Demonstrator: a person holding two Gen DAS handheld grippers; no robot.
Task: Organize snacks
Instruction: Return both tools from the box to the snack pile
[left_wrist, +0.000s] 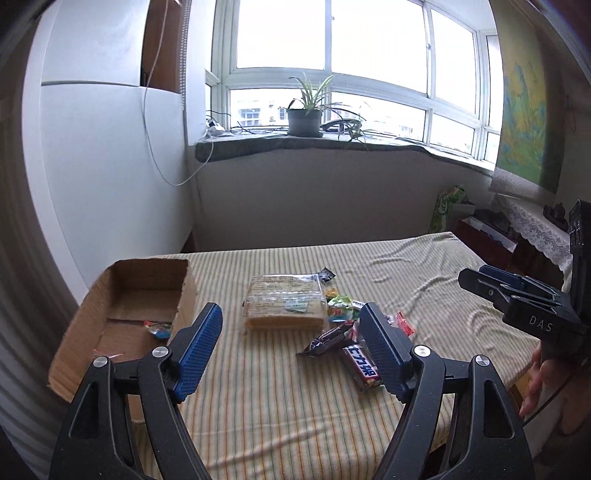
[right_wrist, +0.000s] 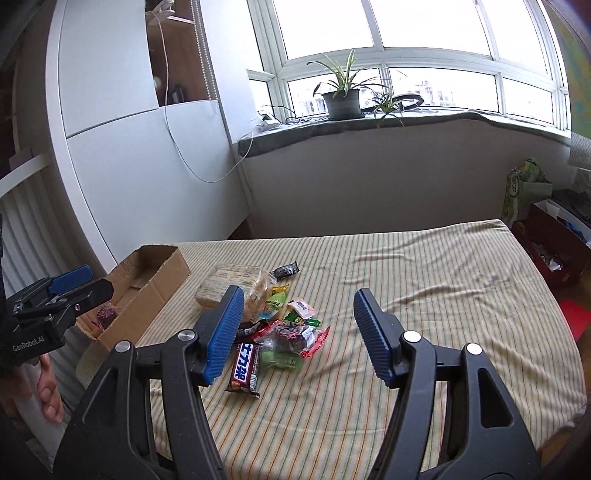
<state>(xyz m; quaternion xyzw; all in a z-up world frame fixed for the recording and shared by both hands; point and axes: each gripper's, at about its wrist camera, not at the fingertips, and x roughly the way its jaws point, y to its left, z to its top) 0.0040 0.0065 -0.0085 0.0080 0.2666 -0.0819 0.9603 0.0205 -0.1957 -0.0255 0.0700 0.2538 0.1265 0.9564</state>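
A pile of small snack packets lies on the striped cloth; it also shows in the right wrist view. A dark chocolate bar lies at its near edge, and shows in the right wrist view. A clear pack of crackers sits behind. An open cardboard box at the left holds a few small packets. My left gripper is open and empty, above the cloth between box and pile. My right gripper is open and empty, over the pile.
The table has a wrinkled striped cloth with its far and right edges in view. A white cabinet stands at the left. A windowsill with a potted plant is behind. Bags and a box sit on the floor at the right.
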